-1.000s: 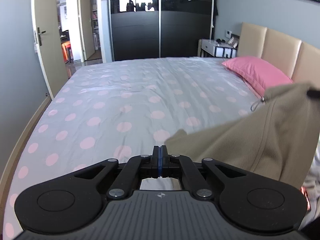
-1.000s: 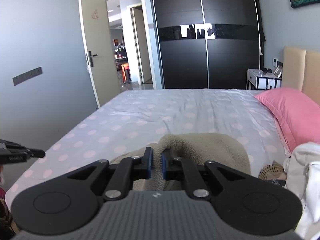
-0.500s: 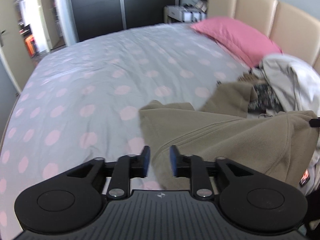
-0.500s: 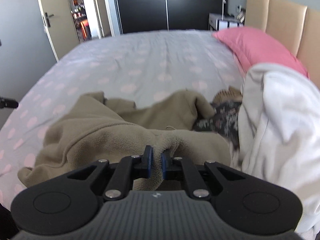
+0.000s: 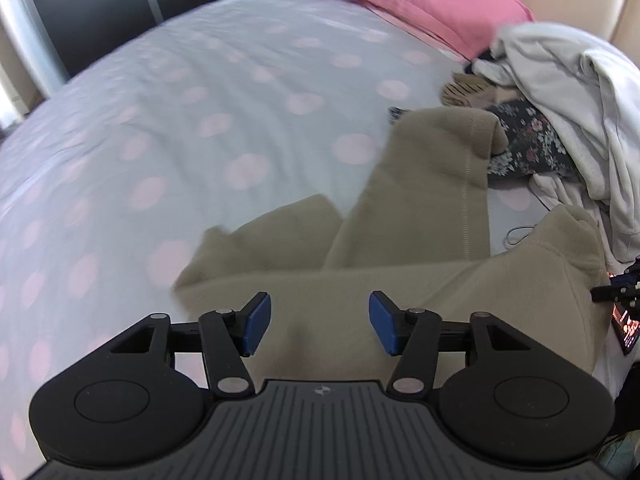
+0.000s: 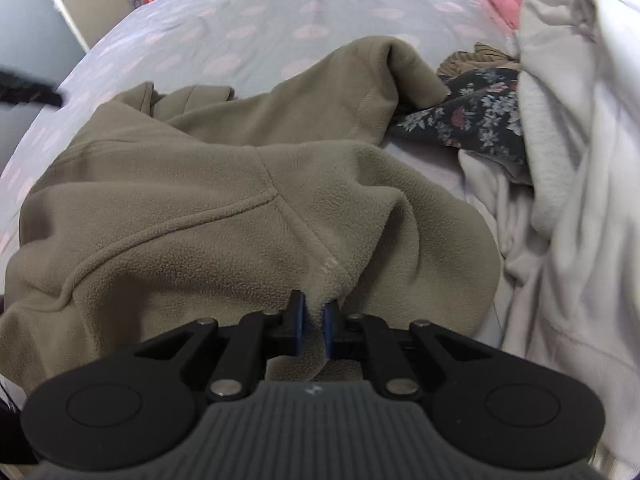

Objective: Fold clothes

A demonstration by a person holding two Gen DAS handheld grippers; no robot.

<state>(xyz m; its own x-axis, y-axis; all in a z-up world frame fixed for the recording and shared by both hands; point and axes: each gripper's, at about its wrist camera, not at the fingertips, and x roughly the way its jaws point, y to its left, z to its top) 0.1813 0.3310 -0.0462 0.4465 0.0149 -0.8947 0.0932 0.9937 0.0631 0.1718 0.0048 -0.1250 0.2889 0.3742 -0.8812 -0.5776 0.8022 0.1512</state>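
Beside clothes pile (image 6: 568,128), right claw (image 6: 312,330) pinching fleece (image 6: 200,208)

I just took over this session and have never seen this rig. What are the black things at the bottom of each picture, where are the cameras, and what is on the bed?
No robot arm here: a person holds one pair of tongs in each hand, with a fisheye camera on each that looks forward along its fingers. In the left wrist view the left tongs stand wide open above the tan fleece garment and hold nothing. In the right wrist view the right tongs are shut on that fleece's edge. It lies spread on the bed, whose grey sheet has pink dots. Beside it lie a dark floral cloth, a white garment and a pink pillow.
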